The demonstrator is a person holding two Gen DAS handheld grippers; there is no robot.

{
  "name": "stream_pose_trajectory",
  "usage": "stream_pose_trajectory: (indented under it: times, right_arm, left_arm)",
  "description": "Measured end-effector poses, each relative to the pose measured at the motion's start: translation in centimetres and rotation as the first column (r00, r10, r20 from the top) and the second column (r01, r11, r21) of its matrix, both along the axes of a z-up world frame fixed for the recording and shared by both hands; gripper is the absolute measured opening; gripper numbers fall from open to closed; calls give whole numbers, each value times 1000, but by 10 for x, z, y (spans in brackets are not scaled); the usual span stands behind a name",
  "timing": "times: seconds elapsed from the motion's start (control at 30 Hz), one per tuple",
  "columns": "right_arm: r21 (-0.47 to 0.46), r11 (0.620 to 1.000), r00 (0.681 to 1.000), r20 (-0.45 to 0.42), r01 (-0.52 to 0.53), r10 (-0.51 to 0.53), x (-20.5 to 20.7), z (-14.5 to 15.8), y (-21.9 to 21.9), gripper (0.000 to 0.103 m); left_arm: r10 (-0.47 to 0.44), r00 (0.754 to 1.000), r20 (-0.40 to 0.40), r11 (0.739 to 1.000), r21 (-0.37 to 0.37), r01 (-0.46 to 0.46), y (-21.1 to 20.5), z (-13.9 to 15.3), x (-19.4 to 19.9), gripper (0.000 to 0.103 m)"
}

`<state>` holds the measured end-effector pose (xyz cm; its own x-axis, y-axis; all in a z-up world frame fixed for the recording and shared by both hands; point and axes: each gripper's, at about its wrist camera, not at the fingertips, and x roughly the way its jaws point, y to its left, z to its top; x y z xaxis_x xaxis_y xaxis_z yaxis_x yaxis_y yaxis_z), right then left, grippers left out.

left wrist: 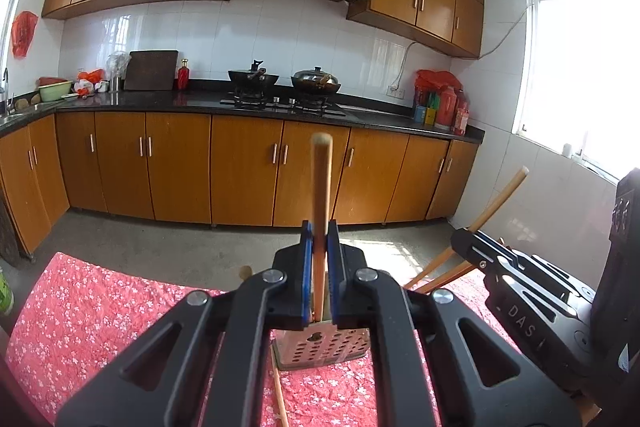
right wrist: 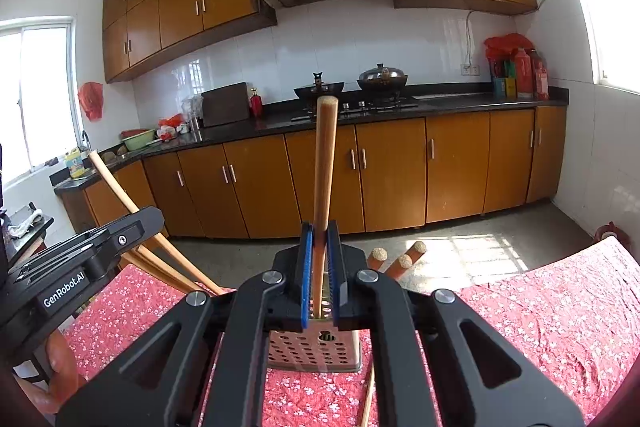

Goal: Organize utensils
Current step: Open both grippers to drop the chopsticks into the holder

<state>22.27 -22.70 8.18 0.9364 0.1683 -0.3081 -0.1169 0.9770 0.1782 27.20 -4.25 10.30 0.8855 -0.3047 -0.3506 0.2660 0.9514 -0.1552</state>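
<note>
Both grippers clamped on wooden chopsticks above a perforated holder

At lower centre of the left wrist view, the left gripper (left wrist: 321, 239) is closed tight on an upright chopstick (left wrist: 321, 195) — its lower end at the holder (left wrist: 320, 349) on the floral cloth (left wrist: 100, 307). The right gripper (right wrist: 321, 241) pinches its own chopstick (right wrist: 324, 167) over that holder (right wrist: 312, 351). More chopsticks (right wrist: 400, 261) lean out right of centre — one loose chopstick (right wrist: 368, 399) lies on the cloth.

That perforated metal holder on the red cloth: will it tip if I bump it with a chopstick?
Possibly. The perforated holder looks like thin, light sheet metal, and it stands on soft, wrinkled cloth, so its footing may be unsteady. The chopsticks already leaning out of it probably add leverage to any sideways knock.
</note>
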Motion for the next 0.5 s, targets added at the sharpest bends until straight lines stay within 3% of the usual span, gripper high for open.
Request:
stream_pose_trajectory:
  times: [0.03,0.1,0.33,0.5]
  right_arm:
    - [0,1000,1000,1,2,-2,-1,0,0,11]
    - [8,1000,1000,7,7,-7,-3,2,-2,28]
    - [7,1000,997,67,25,-26,-28,20,-12,32]
    - [-2,997,993,92,72,-71,-64,23,-32,47]
  left_arm:
    - [2,1000,0,1000,-3,-2,2,0,-2,8]
    - [0,1000,-3,1000,-11,-1,5,2,-4,11]
    - [18,1000,18,999,-31,-17,20,13,-30,20]
    - [56,998,15,998,-12,-56,45,11,-67,30]
